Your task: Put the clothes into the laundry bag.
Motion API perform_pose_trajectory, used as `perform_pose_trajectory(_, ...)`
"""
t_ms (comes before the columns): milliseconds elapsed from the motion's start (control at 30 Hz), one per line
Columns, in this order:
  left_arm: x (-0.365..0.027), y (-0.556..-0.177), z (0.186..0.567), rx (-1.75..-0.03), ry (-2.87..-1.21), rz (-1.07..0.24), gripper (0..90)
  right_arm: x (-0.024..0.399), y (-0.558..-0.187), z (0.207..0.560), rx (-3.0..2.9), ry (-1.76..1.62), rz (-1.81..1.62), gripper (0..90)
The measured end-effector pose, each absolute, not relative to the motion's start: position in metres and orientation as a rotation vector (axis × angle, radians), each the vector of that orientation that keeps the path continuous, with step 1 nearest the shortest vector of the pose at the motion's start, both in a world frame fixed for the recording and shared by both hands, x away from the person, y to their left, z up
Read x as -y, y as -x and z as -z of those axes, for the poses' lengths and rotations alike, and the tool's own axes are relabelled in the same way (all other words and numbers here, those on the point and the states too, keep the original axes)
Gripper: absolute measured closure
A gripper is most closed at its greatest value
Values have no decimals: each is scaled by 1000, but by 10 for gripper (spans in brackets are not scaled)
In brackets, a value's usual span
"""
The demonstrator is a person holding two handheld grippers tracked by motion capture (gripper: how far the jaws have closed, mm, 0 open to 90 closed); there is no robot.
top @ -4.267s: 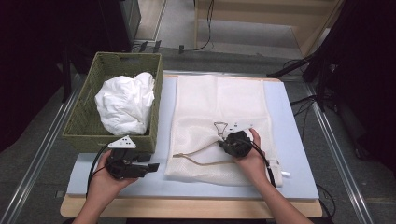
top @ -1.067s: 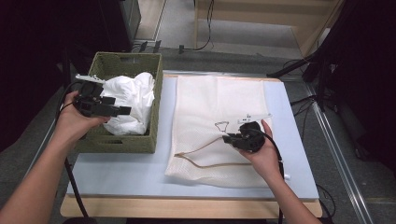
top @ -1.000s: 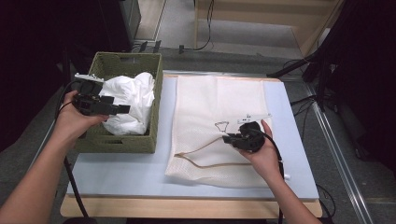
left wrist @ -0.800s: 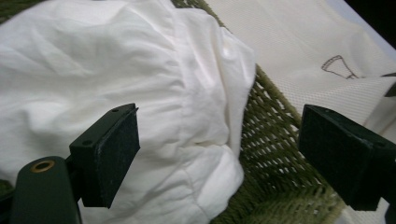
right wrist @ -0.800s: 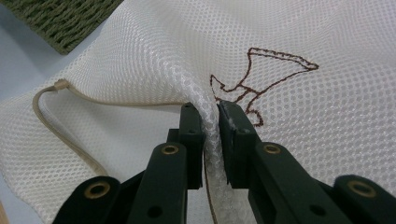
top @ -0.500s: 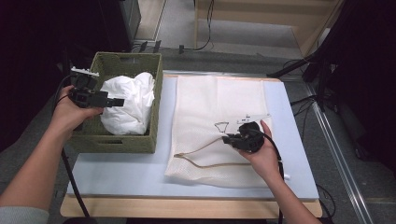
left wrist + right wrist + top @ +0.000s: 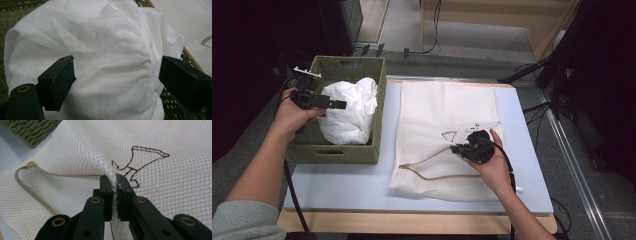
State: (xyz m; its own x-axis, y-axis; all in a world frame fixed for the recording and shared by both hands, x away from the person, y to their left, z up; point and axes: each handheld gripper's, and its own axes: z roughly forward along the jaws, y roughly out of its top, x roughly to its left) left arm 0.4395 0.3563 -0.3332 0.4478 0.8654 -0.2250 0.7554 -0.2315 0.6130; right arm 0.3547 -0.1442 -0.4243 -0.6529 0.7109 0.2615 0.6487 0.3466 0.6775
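Here, right claw is pinching the mesh bag w/ jaws just closing on it, prob. lifting its top layer open. Left claw is hanging wide open, the shirt between & ahead of its jaws in the basket, ungripped.

Jaws tight on mesh bag fold

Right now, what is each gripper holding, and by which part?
The right gripper pinches a raised fold of the mesh bag near its stitched mark. The left gripper is open around the white cloth, holding nothing.
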Motion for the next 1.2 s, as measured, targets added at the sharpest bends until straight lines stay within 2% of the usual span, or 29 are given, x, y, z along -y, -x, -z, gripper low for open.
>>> perform_pose_trajectory(333, -354, -445, 346, -1377, -2035, -216, 132, 144, -355, 424, -2512, -1263, -1208, 858)
perform_pose_trajectory(533, -349, -452, 360, -1394, -2017, -211, 89, 143, -355, 425, -2515, -1264, -1196, 855)
perform_pose_trajectory(700, -334, -450, 364, -1377, -2080, -309, 22, 142, -356, 426, -2520, -1268, -1188, 853)
perform_pose_trajectory(1000, -350, -452, 380, -1449, -1955, -310, 7, 141, -355, 427, -2522, -1275, -1179, 849)
perform_pose_trajectory(1100, -353, -455, 387, -1554, -1919, -257, 0, 141, -355, 428, -2526, -1274, -1180, 847)
perform_pose_trajectory(1200, -359, -456, 389, -1571, -1902, -239, 0, 141, -355, 428, -2527, -1268, -1178, 844)
